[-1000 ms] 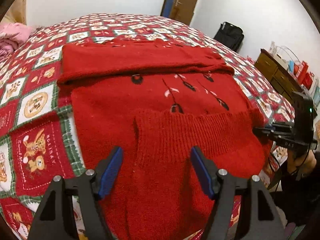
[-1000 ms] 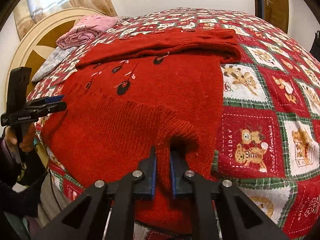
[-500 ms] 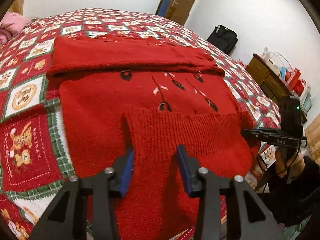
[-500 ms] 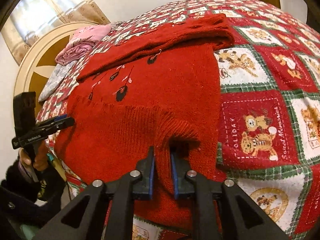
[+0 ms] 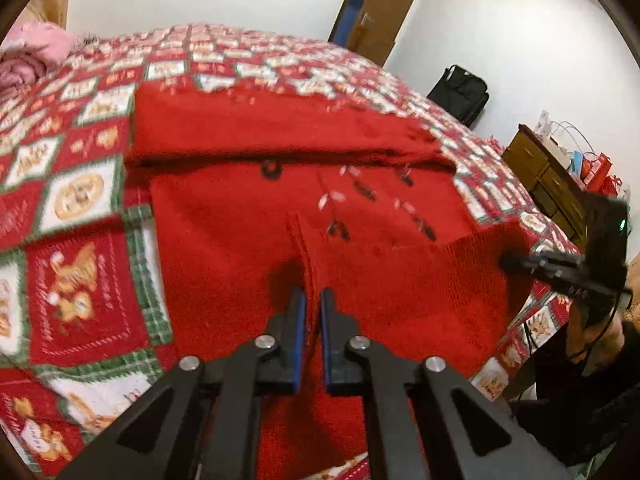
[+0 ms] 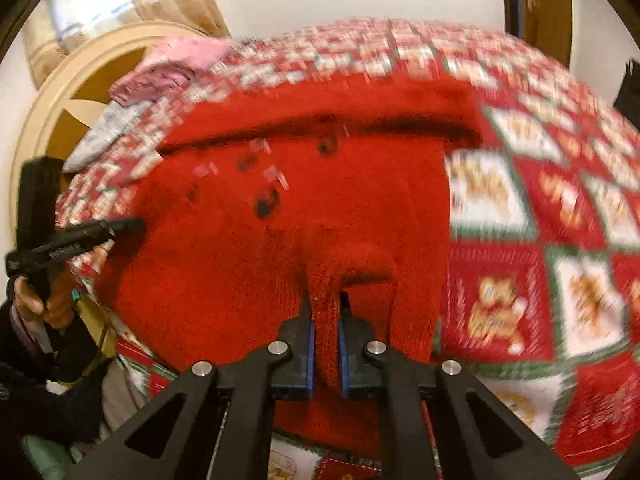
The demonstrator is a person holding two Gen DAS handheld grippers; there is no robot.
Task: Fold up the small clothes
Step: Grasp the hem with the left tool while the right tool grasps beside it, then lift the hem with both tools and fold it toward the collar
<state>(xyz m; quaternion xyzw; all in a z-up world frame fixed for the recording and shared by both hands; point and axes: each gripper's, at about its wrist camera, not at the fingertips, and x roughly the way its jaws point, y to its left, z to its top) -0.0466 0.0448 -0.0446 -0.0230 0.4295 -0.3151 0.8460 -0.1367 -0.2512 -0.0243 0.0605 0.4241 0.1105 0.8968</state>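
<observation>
1. We see the red sweater (image 5: 248,224) spread flat on the quilt (image 5: 72,216), its far part folded over.
2. Our left gripper (image 5: 313,300) pinches the sweater's near ribbed edge, fingers nearly together.
3. Our right gripper (image 6: 325,312) clamps another bunched fold of that edge.

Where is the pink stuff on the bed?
The pink clothes sit piled at the far left of the quilt, by the round headboard, beyond the red sweater; the left wrist view shows them top left.
</observation>
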